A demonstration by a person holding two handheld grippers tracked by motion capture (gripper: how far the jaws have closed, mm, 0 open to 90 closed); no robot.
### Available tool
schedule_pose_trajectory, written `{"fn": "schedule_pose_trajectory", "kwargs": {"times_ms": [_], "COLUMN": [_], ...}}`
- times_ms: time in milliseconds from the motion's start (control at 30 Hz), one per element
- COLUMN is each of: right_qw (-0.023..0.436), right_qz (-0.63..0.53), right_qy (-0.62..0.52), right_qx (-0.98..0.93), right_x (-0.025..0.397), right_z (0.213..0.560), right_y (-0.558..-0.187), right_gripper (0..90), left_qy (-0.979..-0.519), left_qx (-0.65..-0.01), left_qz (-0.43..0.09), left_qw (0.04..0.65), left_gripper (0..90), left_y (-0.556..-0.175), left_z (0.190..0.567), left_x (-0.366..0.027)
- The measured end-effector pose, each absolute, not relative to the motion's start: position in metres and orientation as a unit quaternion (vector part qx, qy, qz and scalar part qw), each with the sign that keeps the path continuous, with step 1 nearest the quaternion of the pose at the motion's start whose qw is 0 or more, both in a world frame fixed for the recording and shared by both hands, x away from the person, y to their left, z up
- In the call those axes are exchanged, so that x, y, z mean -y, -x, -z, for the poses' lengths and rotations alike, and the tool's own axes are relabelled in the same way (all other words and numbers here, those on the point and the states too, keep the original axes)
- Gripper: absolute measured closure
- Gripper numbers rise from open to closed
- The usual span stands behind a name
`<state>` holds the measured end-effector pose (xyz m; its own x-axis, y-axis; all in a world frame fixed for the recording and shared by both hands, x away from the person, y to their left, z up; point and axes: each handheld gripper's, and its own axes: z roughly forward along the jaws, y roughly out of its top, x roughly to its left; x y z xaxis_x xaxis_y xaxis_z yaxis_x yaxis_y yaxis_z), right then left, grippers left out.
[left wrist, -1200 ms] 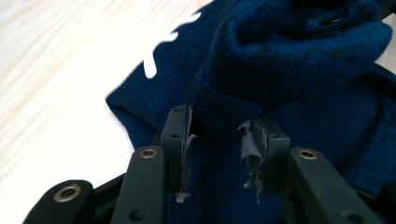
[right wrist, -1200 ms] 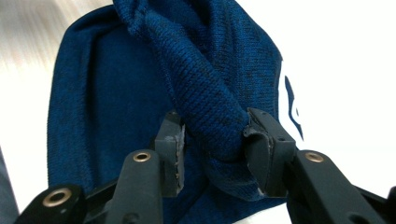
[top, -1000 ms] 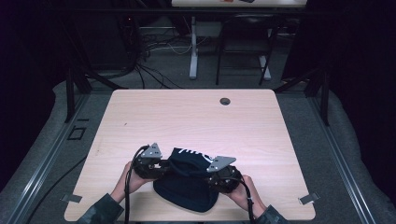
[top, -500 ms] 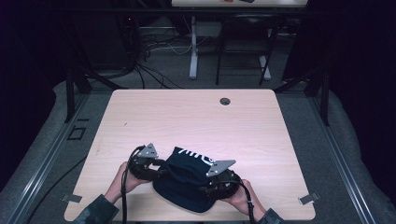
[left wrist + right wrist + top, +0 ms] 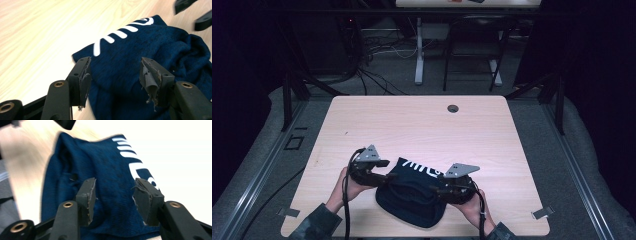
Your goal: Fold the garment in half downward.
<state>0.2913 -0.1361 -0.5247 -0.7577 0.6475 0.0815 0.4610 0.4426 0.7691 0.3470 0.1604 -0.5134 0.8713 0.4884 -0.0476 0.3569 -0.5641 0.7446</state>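
A dark navy garment (image 5: 412, 195) with white print lies crumpled near the front edge of the light wooden table (image 5: 412, 125). My left gripper (image 5: 381, 174) sits at the garment's left edge and my right gripper (image 5: 443, 190) at its right side, each held in a hand. In the left gripper view, the left gripper (image 5: 115, 62) stands open with its jaws straddling the garment (image 5: 140, 50) near the white stripes. Seen from the right gripper view, the right gripper (image 5: 116, 182) is also open over the garment (image 5: 110, 165), with blue fabric lying between its worn pads.
A round cable hole (image 5: 453, 108) sits near the table's far edge. Beyond the table stand another desk's legs (image 5: 419, 50) and loose cables (image 5: 372, 70) on the grey floor. The other gripper's jaws (image 5: 192, 12) show at the top right of the left gripper view.
Both grippers stay at the garment's sides. The right one has slid slightly toward the near edge. The garment has barely shifted.
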Motion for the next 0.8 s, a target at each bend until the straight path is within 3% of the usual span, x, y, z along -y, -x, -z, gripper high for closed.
{"fn": "schedule_pose_trajectory", "kwargs": {"times_ms": [133,267,433,500,800], "right_qw": [0.093,0.071,0.094,0.106,0.106], "right_qz": [-0.393,-0.36,-0.339,-0.327,-0.31], "right_qy": [-0.336,-0.338,-0.318,-0.315,-0.296], "right_qx": [-0.851,-0.867,-0.88,-0.885,-0.897], "right_x": [0.128,0.12,0.114,0.114,0.119], "right_z": [0.539,0.553,0.56,0.561,0.566], "right_y": [-0.295,-0.293,-0.291,-0.292,-0.306], "right_gripper": [54.0,45.0,39.6,32.3,19.6], "left_qy": [-0.896,-0.908,-0.907,-0.909,-0.906], "left_qx": [-0.222,-0.219,-0.229,-0.227,-0.235], "left_qz": [-0.066,-0.061,-0.069,-0.074,-0.092], "left_qw": [0.38,0.353,0.346,0.342,0.34], "left_gripper": [43.0,41.3,36.0,34.0,28.3], "left_y": [-0.345,-0.341,-0.335,-0.332,-0.325], "left_z": [0.528,0.545,0.557,0.559,0.566], "left_x": [-0.142,-0.137,-0.141,-0.14,-0.132]}}
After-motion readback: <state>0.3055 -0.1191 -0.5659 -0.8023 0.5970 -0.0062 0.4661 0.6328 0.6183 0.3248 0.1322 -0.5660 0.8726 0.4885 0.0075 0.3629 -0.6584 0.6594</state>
